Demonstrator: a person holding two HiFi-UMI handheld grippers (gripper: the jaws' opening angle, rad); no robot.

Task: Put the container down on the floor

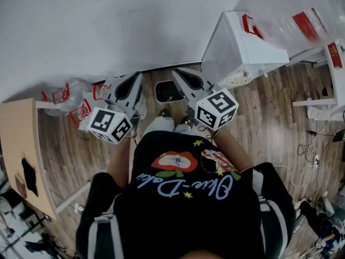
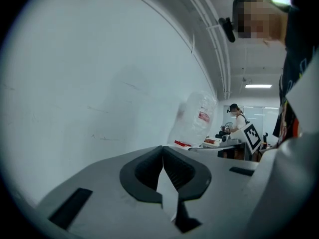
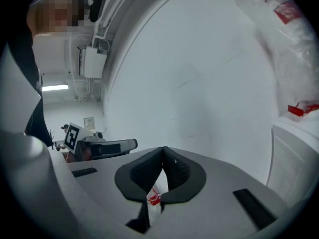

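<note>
I hold both grippers level in front of me, pointing at the white wall. My left gripper (image 1: 136, 80) is shut on a thin white strip (image 2: 168, 193) that sticks out behind its pads. My right gripper (image 1: 180, 74) is shut on a similar thin white strip with red print (image 3: 153, 199). What these strips belong to is hidden. In the head view a dark rounded container with a pale rim (image 1: 168, 91) shows between and below the two grippers, near the foot of the wall. Whether it hangs from them or rests on the wooden floor I cannot tell.
A white cabinet (image 1: 242, 47) stands at the right with a large clear jug with red labels (image 1: 291, 15) on it. Clear bags with red print (image 1: 67, 99) lie at the left beside a wooden table (image 1: 21, 144). Cables (image 1: 310, 155) trail over the floor at the right. Another person (image 2: 234, 121) works far off.
</note>
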